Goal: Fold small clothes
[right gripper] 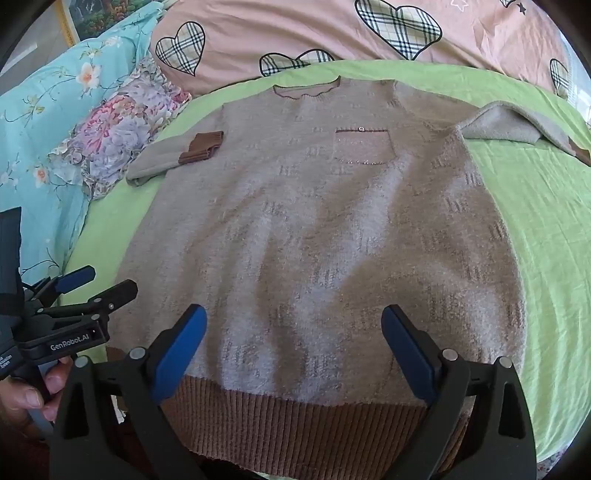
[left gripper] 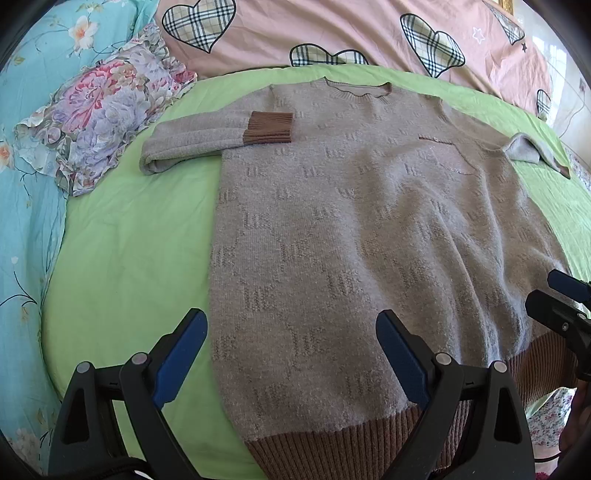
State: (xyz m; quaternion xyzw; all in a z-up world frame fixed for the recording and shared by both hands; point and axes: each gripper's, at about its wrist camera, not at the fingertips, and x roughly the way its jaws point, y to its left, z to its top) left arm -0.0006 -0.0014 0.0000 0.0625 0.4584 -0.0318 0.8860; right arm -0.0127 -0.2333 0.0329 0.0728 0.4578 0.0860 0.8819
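Both tongs, left (left gripper: 291, 347) and right (right gripper: 293, 343), wide apart above sweater (right gripper: 314, 229).

Both views are bright with even daylight and sharp at the centre. Fisheye distortion bows the green sheet (left gripper: 122, 240) and leaves black vignette corners. The sweater (right gripper: 314, 240) shows soft shadows in its wrinkles. Glare washes out the upper right corner of the left wrist view.

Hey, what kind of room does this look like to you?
Most likely a bedroom: the sweater lies flat on a green sheet spread over a bed, with a pink heart-print quilt and a floral pillow behind it.
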